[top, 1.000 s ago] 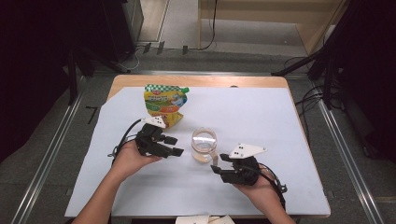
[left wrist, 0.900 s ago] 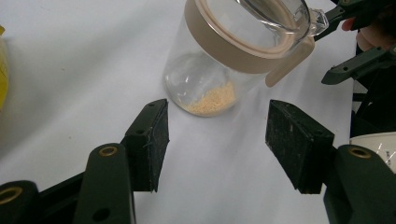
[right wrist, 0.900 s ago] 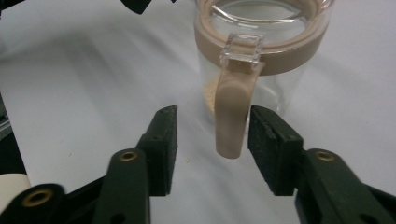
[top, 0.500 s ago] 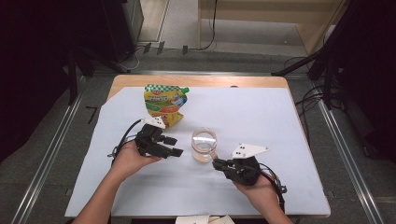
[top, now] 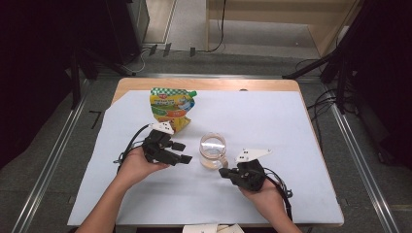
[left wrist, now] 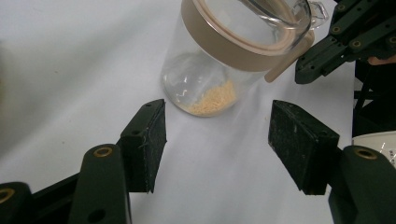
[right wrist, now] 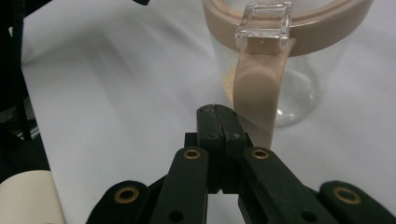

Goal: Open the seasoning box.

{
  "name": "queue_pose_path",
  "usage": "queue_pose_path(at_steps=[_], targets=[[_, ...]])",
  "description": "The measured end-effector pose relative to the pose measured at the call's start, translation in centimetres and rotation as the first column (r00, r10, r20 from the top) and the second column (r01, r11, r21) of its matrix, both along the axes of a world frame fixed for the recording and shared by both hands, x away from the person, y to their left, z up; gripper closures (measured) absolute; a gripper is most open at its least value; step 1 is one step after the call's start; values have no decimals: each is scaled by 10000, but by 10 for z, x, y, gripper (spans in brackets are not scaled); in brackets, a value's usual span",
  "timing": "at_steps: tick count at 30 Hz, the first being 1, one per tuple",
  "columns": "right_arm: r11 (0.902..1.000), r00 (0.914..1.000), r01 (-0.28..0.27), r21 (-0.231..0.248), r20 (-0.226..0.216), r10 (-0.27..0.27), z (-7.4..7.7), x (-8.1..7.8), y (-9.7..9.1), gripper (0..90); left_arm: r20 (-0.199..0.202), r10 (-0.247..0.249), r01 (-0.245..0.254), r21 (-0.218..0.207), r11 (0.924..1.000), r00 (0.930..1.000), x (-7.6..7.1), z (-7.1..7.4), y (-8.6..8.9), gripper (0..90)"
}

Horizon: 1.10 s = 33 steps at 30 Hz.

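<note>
Right claw [right wrist: 217, 112]: had just been closing, now pressed together on nothing, just beside the jar [top: 213, 151] handle
Left claw [left wrist: 217, 142]: spread, near the jar, unmoved

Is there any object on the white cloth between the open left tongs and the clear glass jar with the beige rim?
No, nothing visible. The left tongs face the clear glass jar with the beige rim across bare white cloth.

I saw a clear jar [top: 212, 151] with a beige rim, yellow-green pouch [top: 171, 108], white table cover [top: 272, 121].
</note>
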State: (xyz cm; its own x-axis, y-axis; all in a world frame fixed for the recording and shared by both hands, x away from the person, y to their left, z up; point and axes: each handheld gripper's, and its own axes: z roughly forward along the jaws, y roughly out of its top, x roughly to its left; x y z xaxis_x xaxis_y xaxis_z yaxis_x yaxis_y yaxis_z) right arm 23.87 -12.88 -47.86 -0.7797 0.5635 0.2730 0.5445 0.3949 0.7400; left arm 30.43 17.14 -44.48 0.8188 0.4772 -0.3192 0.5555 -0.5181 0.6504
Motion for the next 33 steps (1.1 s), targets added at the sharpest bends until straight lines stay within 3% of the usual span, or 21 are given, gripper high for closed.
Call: queue_pose_path(at_steps=[9, 23, 29, 33], targets=[[9986, 9985, 517, -145, 186, -514, 4, 9, -19, 900, 81, -204, 204, 30, 9998, 9998, -1, -1, -5, 375], [9954, 9954, 951, -129, -140, -953, 7, 27, -44, 900, 93, -1023, 1024, -169, 9946, 9947, 0, 1, -26, 387], [9920, 9919, 1253, -140, -194, -1255, 7, 37, -55, 900, 521, -1256, 1287, -600, 9899, 9907, 7, 6, -38, 329], [9899, 9897, 1414, -64, -217, -1415, 11, 40, -61, 900, 477, -1539, 1569, -664, 9854, 9869, 14, 10, -50, 279]])
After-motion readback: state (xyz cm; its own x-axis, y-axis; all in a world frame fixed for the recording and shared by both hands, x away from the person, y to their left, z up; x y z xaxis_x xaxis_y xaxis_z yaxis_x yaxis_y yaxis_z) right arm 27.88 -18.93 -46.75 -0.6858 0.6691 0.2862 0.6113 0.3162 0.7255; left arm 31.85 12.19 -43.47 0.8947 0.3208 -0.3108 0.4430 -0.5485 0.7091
